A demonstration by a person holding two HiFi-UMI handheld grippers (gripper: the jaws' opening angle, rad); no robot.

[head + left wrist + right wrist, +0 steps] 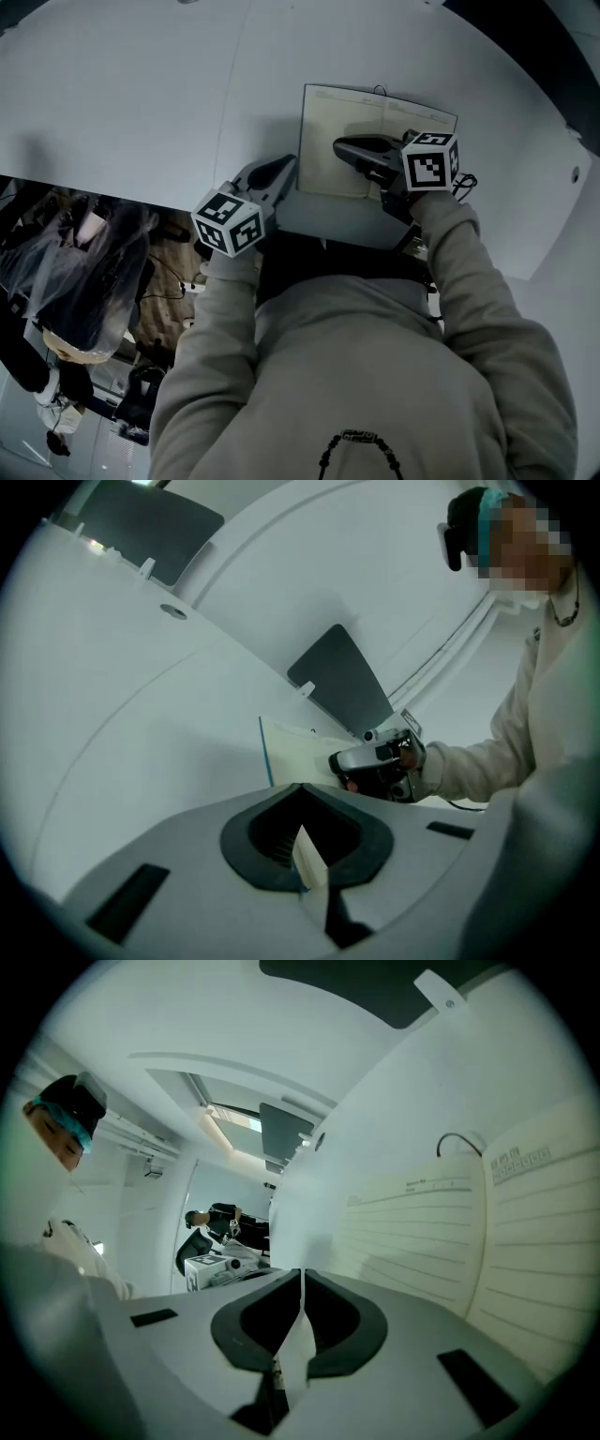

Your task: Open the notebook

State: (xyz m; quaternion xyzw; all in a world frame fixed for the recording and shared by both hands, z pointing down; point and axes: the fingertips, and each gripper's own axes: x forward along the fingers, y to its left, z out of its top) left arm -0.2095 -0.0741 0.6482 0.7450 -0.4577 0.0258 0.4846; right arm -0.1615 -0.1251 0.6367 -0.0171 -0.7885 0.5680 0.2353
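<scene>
White bench (141,94) carries the open notebook (342,131) at upper centre. Only the gripper views show the grips: left tongs (285,168) pinch its left edge, right tongs (339,146) pinch a page (298,1335).

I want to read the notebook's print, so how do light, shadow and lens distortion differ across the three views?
Head view: dim, flat light; the right gripper throws a soft shadow over the open notebook, its ruling barely showing. Left gripper view: heavy fisheye bends the table edges, notebook small. Right gripper view: ruled lines sharp but curved, header print too small to read.
</scene>
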